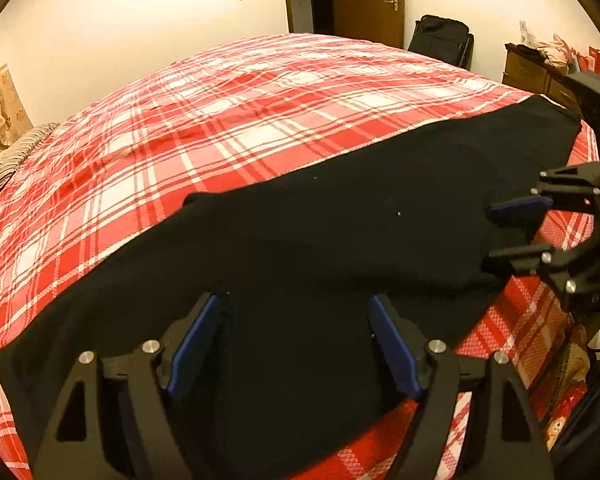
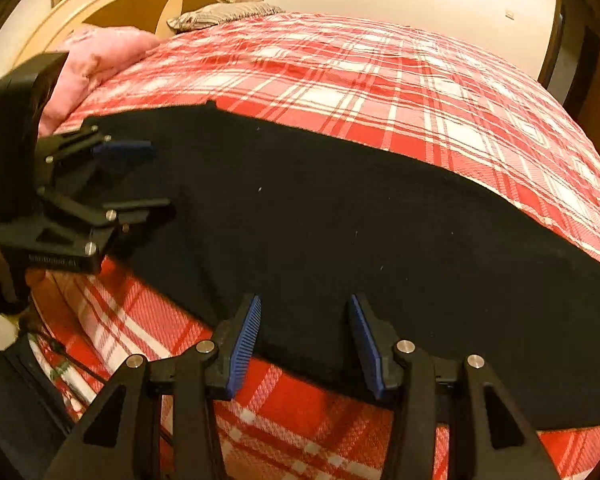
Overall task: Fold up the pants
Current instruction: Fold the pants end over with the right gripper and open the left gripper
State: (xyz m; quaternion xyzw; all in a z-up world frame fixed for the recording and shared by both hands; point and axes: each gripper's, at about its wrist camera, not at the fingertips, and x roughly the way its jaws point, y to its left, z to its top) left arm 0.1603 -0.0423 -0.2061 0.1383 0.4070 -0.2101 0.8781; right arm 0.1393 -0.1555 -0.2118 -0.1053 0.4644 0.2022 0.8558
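The long black fabric pants (image 1: 300,240) lie flat on the red-and-white plaid bedspread (image 1: 220,120), along the bed's near edge. The left claw (image 1: 296,344) and right claw (image 2: 304,344) hover over the pants' near edge, left claw nearer the grey striped pillow (image 2: 224,14).

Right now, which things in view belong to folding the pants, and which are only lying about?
For the job:
black pants
left gripper, open
right gripper, open
plaid bed

Lying about:
pink pillow
striped pillow
black suitcase
wooden dresser
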